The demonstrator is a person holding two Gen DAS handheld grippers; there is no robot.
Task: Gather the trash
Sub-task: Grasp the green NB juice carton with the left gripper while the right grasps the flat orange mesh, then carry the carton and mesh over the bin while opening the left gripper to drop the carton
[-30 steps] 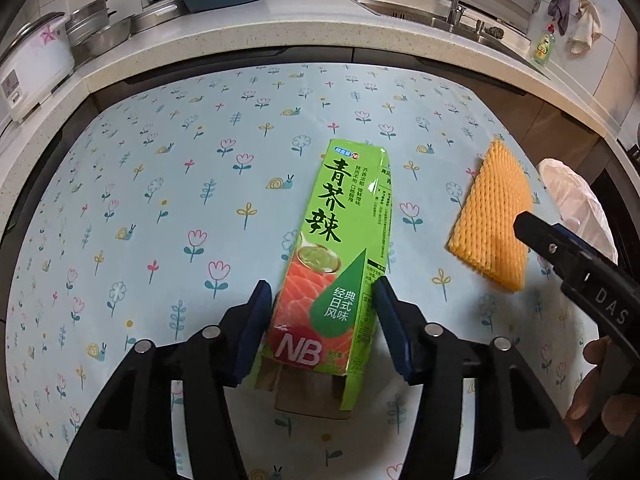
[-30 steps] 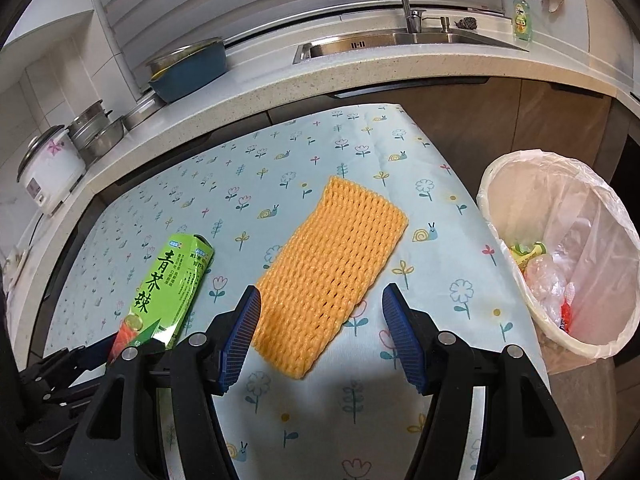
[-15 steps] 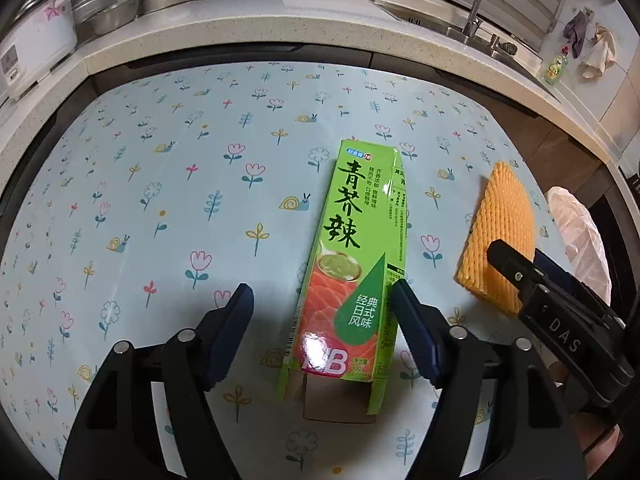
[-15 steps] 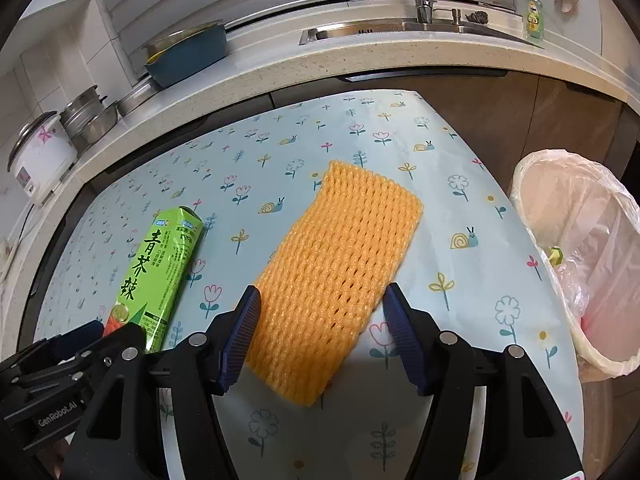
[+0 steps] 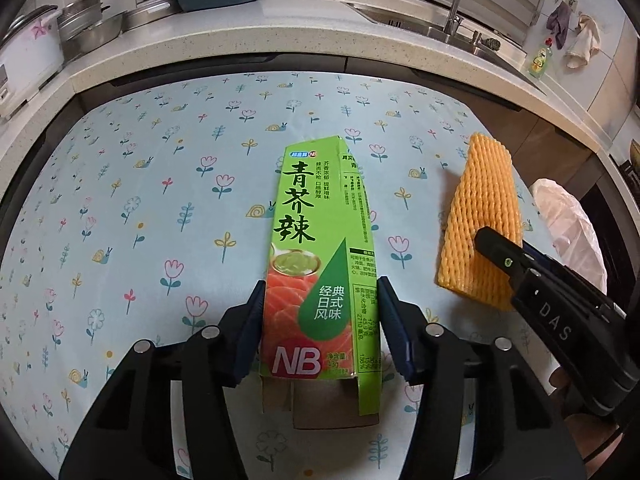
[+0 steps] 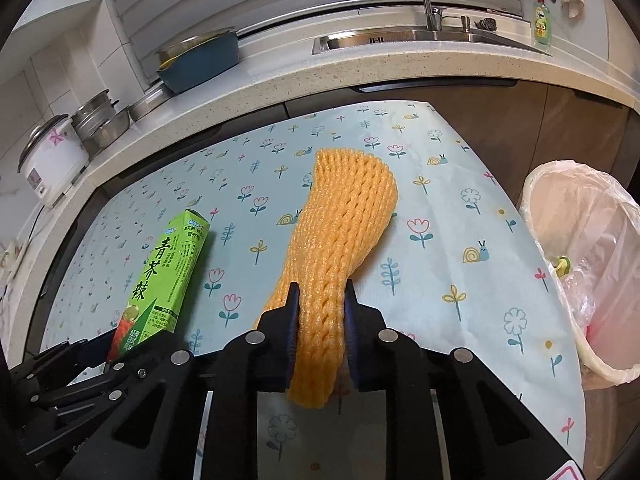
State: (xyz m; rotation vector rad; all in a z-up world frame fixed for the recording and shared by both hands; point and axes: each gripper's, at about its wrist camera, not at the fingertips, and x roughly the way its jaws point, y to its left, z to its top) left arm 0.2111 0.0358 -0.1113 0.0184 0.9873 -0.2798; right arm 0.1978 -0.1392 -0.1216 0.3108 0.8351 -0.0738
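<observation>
**Closing on the carton and the foam net**

Gripping with both hands at once, you have each tool on its own piece of trash. Your left gripper straddles the near end of the green carton, which lies flat on the flowered tabletop with its open brown flap toward you. The blue pads sit right at the carton's two long sides and the fingers are closing; the left pad looks to be touching the edge, while the right one stands just beside the side panel, so you cannot tell yet whether the carton is truly pinched.

Your right gripper is narrowed down on the orange foam net. Its fingers squeeze the near end of the net into a tight fold between the pads, and they are closing further. The far end of the net fans out wide and rests on the tabletop, well beyond the pads. From the left wrist view, that same gripper reaches in from the right and lies over the net's near corner.

The carton lies to the left of the net, apart from it. A bin lined with a pale plastic bag stands off the tabletop's right edge, with some scraps inside. Behind the tabletop runs a stone counter with a sink, a blue basin, steel pots and a rice cooker.
</observation>
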